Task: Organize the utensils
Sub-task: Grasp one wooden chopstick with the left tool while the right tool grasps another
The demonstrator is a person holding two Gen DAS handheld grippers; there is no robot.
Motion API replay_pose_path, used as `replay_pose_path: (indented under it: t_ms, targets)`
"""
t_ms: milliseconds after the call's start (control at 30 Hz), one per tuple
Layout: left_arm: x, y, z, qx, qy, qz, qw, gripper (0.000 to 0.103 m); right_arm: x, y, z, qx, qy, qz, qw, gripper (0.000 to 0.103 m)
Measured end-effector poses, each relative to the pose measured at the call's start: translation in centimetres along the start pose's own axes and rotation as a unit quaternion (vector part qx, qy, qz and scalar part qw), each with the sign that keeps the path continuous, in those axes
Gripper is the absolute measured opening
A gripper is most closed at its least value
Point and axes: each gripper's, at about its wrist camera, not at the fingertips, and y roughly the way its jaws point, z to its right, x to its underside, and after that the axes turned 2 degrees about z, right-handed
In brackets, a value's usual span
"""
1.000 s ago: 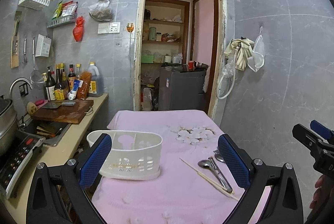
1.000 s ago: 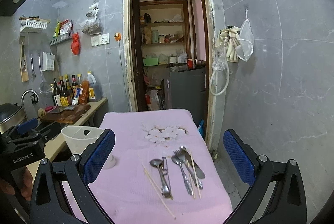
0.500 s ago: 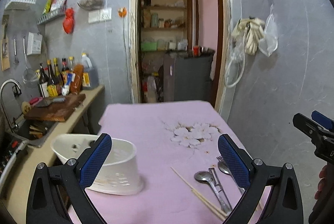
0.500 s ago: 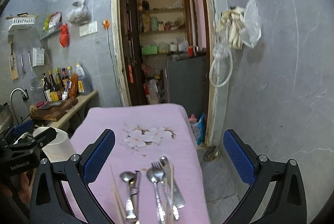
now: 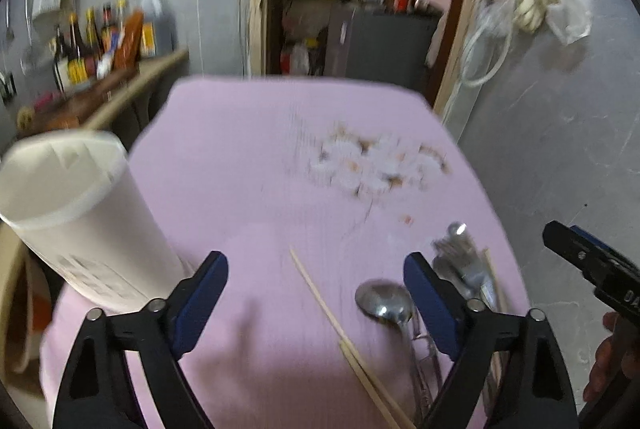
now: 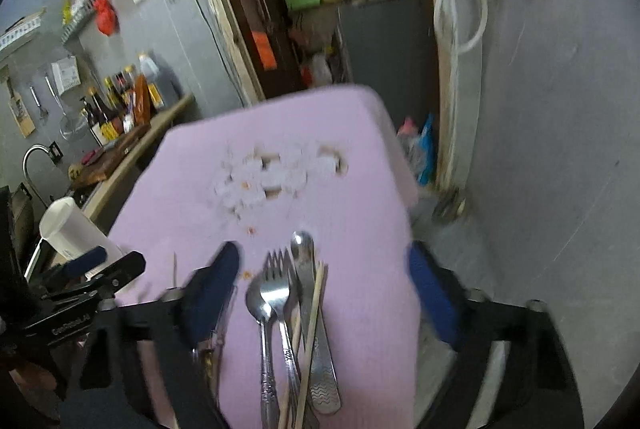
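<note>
On the bench [image 5: 248, 149], pink cloth cover — white utensil holder [image 5: 76, 213] at the left edge, just beside the left gripper [image 5: 316, 293], which is spread wide with nothing between its pads. Left wrist view only: a pair of chopsticks [image 5: 340, 333] lying diagonally and a spoon [image 5: 386, 303] by the right pad. Right wrist view only: fork [image 6: 280, 293], second spoon [image 6: 258, 303], knife [image 6: 310, 309] and a single chopstick [image 6: 314, 325] bunched together — right gripper [image 6: 324, 293] released, fingers straddling them.
</note>
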Motion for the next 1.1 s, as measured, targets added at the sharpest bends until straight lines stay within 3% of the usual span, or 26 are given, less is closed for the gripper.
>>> replay_pose_path:
  t_ms: [300, 367, 533, 633, 700, 800, 1100]
  targets:
    - [0.6, 4.6, -1.3, 0.021, -0.06, -0.09, 0.9939, 0.049, 2.1, 6.0, -0.4, -0.024, 0.028, -0.075, 0.996, 0.038]
    - [0.8, 5.4, -1.6, 0.027, -0.073, -0.105, 0.9914, 0.048, 2.0, 6.4, -0.6, -0.03, 0.028, -0.079, 0.996, 0.035]
    - [0.3, 6.1, -1.0, 0.023, -0.054, -0.113, 0.9918, 0.046, 1.7, 7.2, -0.7, -0.029, 0.025, -0.104, 0.994, 0.015]
    - [0.1, 6.3, -0.5, 0.02, -0.041, -0.123, 0.9913, 0.04, 1.9, 7.4, -0.8, -0.04, 0.036, -0.115, 0.992, 0.012]
    - [-0.1, 6.4, -0.6, 0.015, -0.039, -0.13, 0.9907, 0.026, 1.9, 7.4, -0.8, -0.047, 0.042, -0.118, 0.991, 0.009]
    - [-0.4, 6.6, -1.3, 0.015, -0.053, -0.14, 0.9886, 0.013, 1.9, 7.4, -0.3, -0.06, 0.06, -0.119, 0.989, 0.005]
    - [-0.9, 6.3, -3.0, 0.053, -0.096, -0.166, 0.9801, 0.005, 1.2, 5.0, -0.3, -0.087, 0.082, -0.1, 0.988, 0.004]
